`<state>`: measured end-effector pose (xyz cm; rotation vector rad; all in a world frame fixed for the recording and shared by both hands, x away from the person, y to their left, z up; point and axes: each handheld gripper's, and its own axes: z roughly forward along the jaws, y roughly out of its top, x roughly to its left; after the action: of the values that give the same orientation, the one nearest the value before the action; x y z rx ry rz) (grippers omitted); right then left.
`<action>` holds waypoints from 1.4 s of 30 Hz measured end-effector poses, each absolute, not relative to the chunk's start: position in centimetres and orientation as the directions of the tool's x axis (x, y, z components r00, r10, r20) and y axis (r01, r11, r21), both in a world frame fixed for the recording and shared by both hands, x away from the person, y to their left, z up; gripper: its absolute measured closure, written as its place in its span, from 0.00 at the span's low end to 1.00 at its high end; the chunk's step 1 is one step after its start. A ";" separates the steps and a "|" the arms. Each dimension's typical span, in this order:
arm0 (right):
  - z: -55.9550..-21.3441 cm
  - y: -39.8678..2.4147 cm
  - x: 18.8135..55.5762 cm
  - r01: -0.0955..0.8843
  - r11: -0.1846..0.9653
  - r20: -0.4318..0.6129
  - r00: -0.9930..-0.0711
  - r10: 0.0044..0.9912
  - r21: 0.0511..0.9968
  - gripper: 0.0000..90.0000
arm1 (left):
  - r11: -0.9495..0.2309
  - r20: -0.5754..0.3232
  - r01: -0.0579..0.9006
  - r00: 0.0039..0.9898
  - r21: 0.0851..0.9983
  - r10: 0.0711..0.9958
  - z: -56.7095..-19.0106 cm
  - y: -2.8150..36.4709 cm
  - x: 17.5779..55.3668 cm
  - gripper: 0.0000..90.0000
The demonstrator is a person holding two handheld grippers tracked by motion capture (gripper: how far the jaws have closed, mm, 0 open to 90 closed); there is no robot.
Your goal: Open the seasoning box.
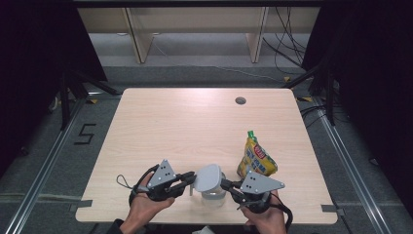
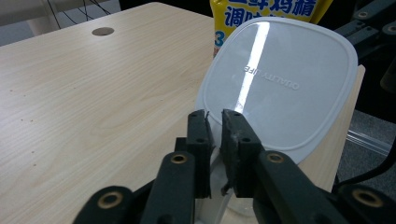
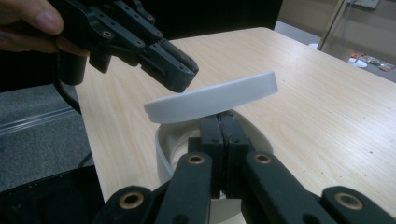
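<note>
A white rounded lid (image 1: 208,176) hangs tilted over a clear container (image 1: 214,197) near the table's front edge. In the left gripper view the lid (image 2: 280,79) faces me, printed side up. My left gripper (image 2: 215,119) has its jaws a narrow gap apart right at the lid's lower rim; I cannot tell whether the pads touch it. My right gripper (image 3: 222,119) is shut, its tips just under the lid (image 3: 210,95) and over the container's rim (image 3: 161,144). In the high view the left gripper (image 1: 192,178) and the right gripper (image 1: 225,184) face each other across the container.
A yellow pouch with a green cap (image 1: 256,158) lies just behind the right gripper. The wooden table (image 1: 185,122) has a round cable hole (image 1: 240,101) at the back. Dark curtains and cables surround the table.
</note>
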<state>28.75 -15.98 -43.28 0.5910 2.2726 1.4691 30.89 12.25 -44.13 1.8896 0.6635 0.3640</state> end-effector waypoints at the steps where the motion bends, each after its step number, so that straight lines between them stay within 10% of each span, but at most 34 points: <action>1: -43.3 -15.9 28.7 0.154 0.369 -0.069 -0.848 0.525 0.917 1.00 | -0.289 -0.056 0.283 0.795 0.914 0.604 -44.1 12.5 30.8 0.88; 15: -42.2 -14.2 28.3 0.093 0.409 -0.142 -0.849 0.508 0.908 1.00 | -0.391 -0.052 0.348 0.800 0.852 0.597 -46.7 15.7 28.6 0.43; 32: -41.1 -10.4 27.5 0.015 0.454 -0.218 -0.863 0.455 0.891 1.00 | -0.374 -0.059 0.379 0.766 0.846 0.641 -48.2 17.5 28.1 0.32; 42: -42.6 -15.2 27.0 0.117 0.389 -0.130 -0.824 0.551 0.914 0.88 | -0.354 -0.059 0.381 0.748 0.854 0.662 -48.7 17.8 28.4 0.23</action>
<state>26.99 -15.25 -42.60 0.5751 2.2387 1.4230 28.43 17.83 -48.71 1.9845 0.7897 0.3681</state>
